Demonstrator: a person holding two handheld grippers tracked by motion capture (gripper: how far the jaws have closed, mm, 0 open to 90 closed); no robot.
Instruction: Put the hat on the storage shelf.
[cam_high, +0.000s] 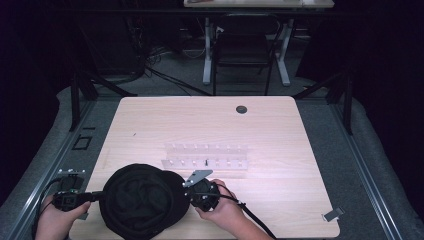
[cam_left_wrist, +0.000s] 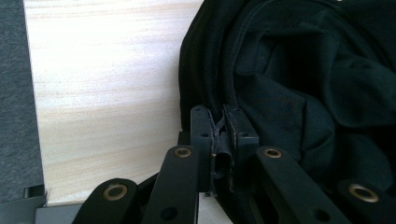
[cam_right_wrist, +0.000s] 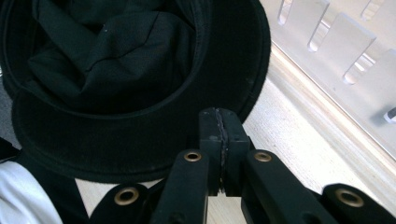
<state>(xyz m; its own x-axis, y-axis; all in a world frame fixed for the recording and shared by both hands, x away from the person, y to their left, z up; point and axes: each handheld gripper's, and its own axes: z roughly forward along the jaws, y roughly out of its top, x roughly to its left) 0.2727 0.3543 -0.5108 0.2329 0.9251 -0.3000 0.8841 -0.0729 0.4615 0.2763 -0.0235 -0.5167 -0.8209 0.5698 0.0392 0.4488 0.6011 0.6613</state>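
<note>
Both grippers (cam_high: 100, 196) (cam_high: 192, 192) pinching hat (cam_high: 142, 202) brim, opposite edges

dark room, pale table (cam_high: 150, 125) brightly lit from above, glare mid-table, soft close-ups, black detail lost

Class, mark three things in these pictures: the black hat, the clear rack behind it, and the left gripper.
black hat (cam_high: 142, 200), high view, on the crumpled crown.
clear rack (cam_high: 205, 156), high view, on its middle, between the two rows.
left gripper (cam_left_wrist: 223, 135), left gripper view, between the fingertips pinching the hat's edge.
</note>
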